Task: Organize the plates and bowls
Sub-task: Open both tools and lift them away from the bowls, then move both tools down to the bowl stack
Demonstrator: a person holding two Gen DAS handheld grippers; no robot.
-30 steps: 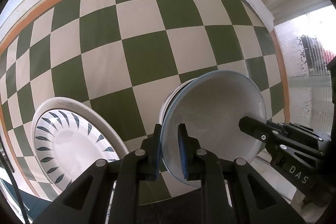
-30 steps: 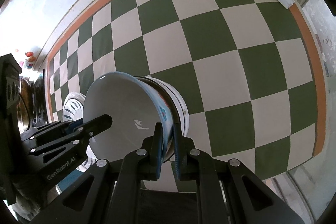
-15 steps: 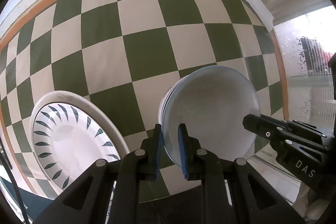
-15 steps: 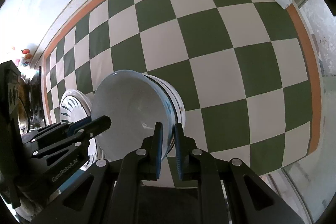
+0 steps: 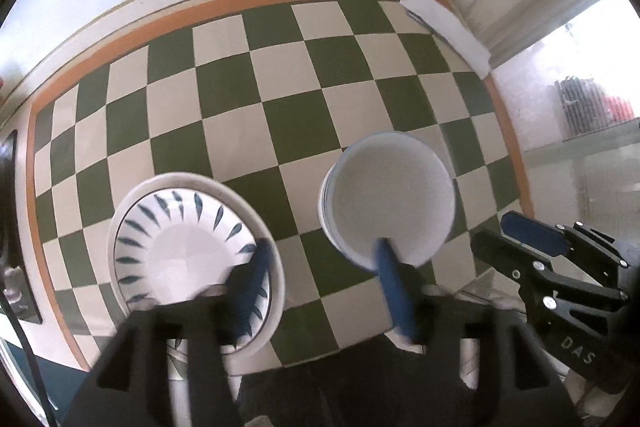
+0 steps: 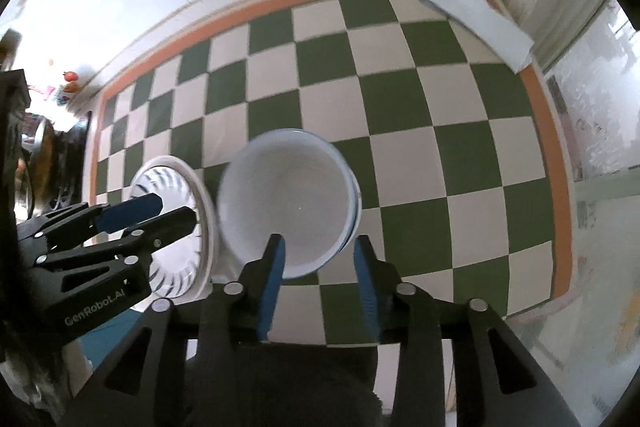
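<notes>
Twin overhead views, shared bowl [image 5: 390, 197]

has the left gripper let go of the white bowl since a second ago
Yes. The left gripper was clamped on the white bowl's rim; now it is open and drawn back, the bowl resting on the checkered cloth.

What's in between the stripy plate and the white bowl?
Nothing but bare checkered cloth. In the left wrist view, the stripy plate and the white bowl sit apart with only green and cream squares between them.
</notes>
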